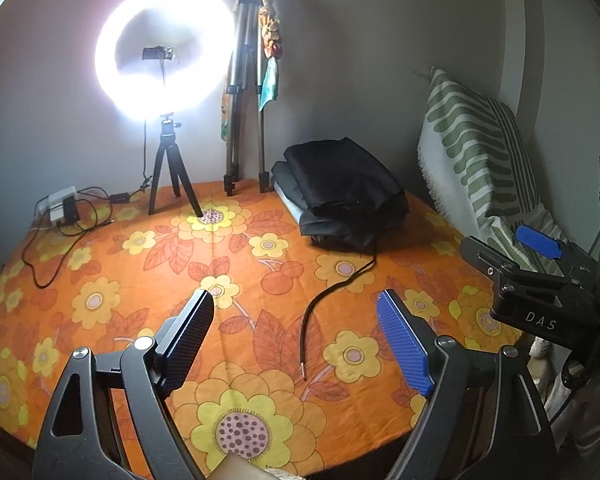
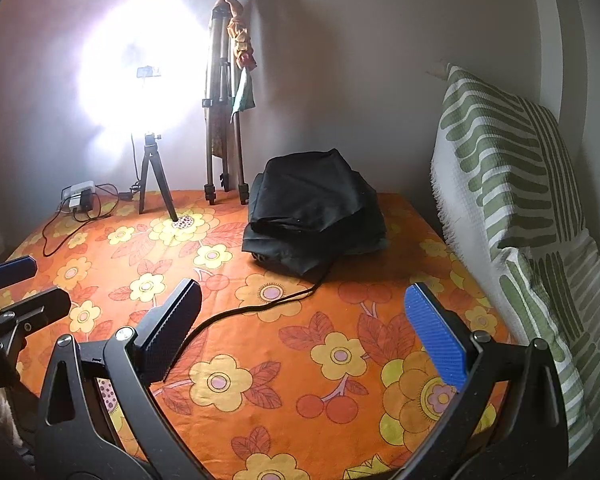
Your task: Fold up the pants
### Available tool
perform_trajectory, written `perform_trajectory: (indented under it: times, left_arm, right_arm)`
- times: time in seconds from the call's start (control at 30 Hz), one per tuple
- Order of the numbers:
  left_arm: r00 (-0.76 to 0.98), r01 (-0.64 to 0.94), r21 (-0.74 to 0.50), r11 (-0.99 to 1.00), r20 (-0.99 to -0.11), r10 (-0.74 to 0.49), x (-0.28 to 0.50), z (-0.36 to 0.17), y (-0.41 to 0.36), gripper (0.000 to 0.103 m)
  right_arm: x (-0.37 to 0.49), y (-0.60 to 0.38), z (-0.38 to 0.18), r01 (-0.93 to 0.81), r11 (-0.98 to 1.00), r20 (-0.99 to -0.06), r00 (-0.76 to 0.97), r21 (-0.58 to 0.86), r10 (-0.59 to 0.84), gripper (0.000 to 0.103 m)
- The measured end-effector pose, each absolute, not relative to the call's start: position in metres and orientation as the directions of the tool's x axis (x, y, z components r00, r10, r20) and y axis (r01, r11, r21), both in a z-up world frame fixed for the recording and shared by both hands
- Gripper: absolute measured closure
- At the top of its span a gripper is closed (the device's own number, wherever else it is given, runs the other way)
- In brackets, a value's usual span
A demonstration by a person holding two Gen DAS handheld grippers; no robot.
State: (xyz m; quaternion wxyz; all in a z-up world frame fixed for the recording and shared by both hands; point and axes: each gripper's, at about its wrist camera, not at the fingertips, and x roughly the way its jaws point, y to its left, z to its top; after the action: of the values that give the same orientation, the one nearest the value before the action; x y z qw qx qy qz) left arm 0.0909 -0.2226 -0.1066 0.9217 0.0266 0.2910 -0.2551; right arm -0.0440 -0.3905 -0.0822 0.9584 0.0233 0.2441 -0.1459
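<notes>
Both the left gripper point(image 1: 296, 344) and right gripper point(image 2: 304, 332) gape wide, holding nothing; the folded black pants point(image 1: 340, 192) sit at one o'clock (drawstring trailing) on the floral sheet point(image 1: 100, 280).

Right gripper point(image 2: 300, 320) hangs above the floral bedsheet point(image 2: 300, 380), jaws wide apart, nothing between them. Folded black pants point(image 2: 312, 208) lie beyond; their drawstring point(image 2: 240, 312) trails toward the left finger. Striped pillow point(image 2: 512, 184) at right.

Both wrist cameras sit low over orange floral bedspread point(image 1: 260, 264), facing wall corner; left view slightly farther left; both share folded black pants point(image 2: 312, 208), ring light point(image 1: 164, 48)
</notes>
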Motion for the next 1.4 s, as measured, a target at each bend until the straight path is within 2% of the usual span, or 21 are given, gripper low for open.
perform_trajectory:
  times: [1.4]
  left_arm:
    - [0.694, 0.494, -0.082, 0.865, -0.563, -0.449, 0.0869, -0.1078, -0.2318, 0.019]
  right_arm:
    - [-0.0508, -0.3962, -0.0797, 0.314, 0.949, -0.467, 0.837, -0.019, -0.286, 0.000]
